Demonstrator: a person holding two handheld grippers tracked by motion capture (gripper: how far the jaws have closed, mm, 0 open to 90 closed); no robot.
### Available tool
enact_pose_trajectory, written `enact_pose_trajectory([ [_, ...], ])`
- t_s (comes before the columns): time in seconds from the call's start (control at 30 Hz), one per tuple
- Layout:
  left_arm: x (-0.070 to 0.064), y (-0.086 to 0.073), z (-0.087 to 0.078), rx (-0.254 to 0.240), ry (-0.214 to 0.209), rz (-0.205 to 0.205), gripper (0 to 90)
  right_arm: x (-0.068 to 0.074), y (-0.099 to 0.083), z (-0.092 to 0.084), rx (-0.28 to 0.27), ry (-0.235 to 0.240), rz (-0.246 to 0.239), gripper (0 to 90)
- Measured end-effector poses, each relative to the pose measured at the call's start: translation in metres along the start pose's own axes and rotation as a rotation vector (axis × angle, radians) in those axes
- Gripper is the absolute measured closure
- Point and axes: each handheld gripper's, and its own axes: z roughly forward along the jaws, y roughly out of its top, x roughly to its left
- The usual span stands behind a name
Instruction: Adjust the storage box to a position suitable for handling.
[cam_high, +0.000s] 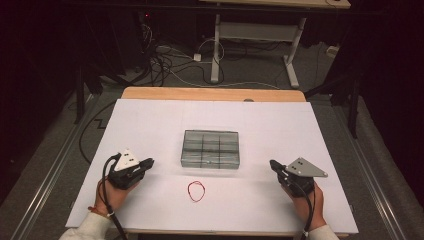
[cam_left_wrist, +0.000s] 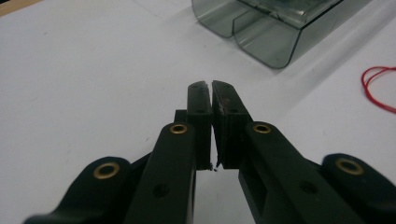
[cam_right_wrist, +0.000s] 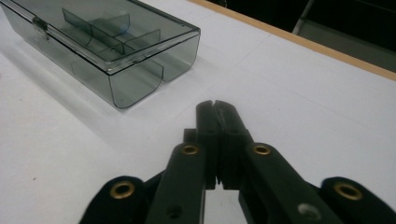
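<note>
A smoky clear plastic box (cam_high: 210, 148) with inner dividers and a closed lid lies at the middle of the white table cover; it also appears as the box (cam_left_wrist: 273, 28) and the box (cam_right_wrist: 105, 44). A red rubber band (cam_high: 196, 191) lies in front of it, seen again as the red band (cam_left_wrist: 378, 86). My left gripper (cam_high: 149, 162) rests on the cover left of the box, jaws shut with nothing between them, as its own view shows at the left gripper (cam_left_wrist: 208, 86). My right gripper (cam_high: 273, 164) sits right of the box, shut and empty, right gripper (cam_right_wrist: 215, 104).
The white cover (cam_high: 150, 125) lies over a wooden table whose far edge (cam_high: 210, 93) shows behind it. Beyond the table stand a desk frame (cam_high: 260, 35) and loose cables (cam_high: 170, 65) on the floor.
</note>
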Motion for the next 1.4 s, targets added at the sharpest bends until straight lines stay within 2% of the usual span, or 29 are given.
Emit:
enact_pose_trajectory([
  [0.03,-0.001,0.007,0.009,0.016,-0.009,0.019,86.5,0.000,0.005,0.010,0.017,0.008,-0.009,89.9],
  [0.07,-0.001,0.007,0.009,0.016,-0.009,0.019,86.7,0.000,0.008,0.016,0.024,0.010,-0.020,89.9],
  [0.1,0.000,0.014,0.019,0.036,-0.031,0.024,87.2,0.000,0.010,0.022,0.031,0.011,-0.017,89.9],
  [0.2,0.003,0.021,0.032,0.056,-0.053,0.020,87.1,0.001,0.016,0.045,0.065,0.029,-0.022,89.9],
  [0.4,0.016,0.031,0.050,0.065,-0.058,-0.006,87.1,0.009,0.028,0.086,0.138,0.046,-0.048,89.9],
  [0.57,0.019,0.037,0.072,0.098,-0.062,-0.029,87.0,0.015,0.039,0.107,0.170,0.059,-0.055,89.9],
  [0.63,0.018,0.040,0.078,0.116,-0.055,-0.017,87.1,0.016,0.042,0.114,0.184,0.058,-0.060,89.9],
  [0.7,0.018,0.044,0.081,0.107,-0.072,-0.029,87.1,0.017,0.043,0.119,0.196,0.059,-0.055,89.9],
  [0.87,0.008,0.051,0.089,0.118,-0.096,0.003,87.0,0.017,0.044,0.121,0.211,0.063,-0.031,89.9],
  [0.97,0.003,0.053,0.090,0.123,-0.091,0.013,87.1,0.018,0.044,0.121,0.216,0.061,-0.048,89.9],
  [1.07,0.003,0.052,0.090,0.128,-0.101,0.009,87.1,0.019,0.044,0.121,0.216,0.057,-0.050,89.9],
  [1.23,0.003,0.050,0.087,0.135,-0.101,0.027,87.2,0.022,0.044,0.118,0.200,0.054,-0.043,90.0],
  [1.4,0.006,0.050,0.079,0.098,-0.105,0.034,87.2,0.025,0.044,0.116,0.191,0.070,-0.046,90.0],
])
